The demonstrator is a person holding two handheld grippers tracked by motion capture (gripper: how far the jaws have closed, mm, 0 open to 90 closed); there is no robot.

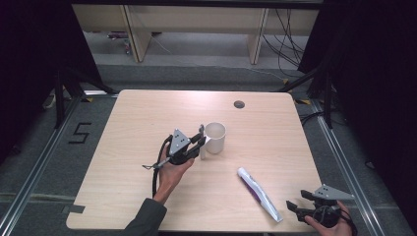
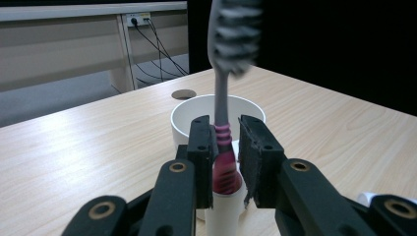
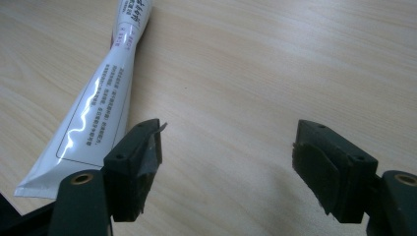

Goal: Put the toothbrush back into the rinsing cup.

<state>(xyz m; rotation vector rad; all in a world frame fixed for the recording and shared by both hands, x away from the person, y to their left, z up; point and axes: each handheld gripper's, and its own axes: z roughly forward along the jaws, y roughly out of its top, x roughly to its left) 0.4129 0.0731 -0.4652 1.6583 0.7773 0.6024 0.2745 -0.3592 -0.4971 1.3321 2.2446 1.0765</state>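
The toothbrush (image 2: 223, 132) stands upright between the left gripper's (image 2: 227, 147) jaws, just in front of the white cup (image 2: 192, 115); its bristle head is blurred and cut off at the top edge, and its lower handle is hidden. One pad touches it, the other stands slightly clear: a released grip. Toward the near right lies a toothpaste tube (image 1: 259, 193). The right gripper (image 1: 298, 202) rests released at the table's (image 1: 147, 113) near right corner.

The high view looks down over the table (image 1: 147, 113) from its near edge; both gripper views skim low, close over that tabletop.
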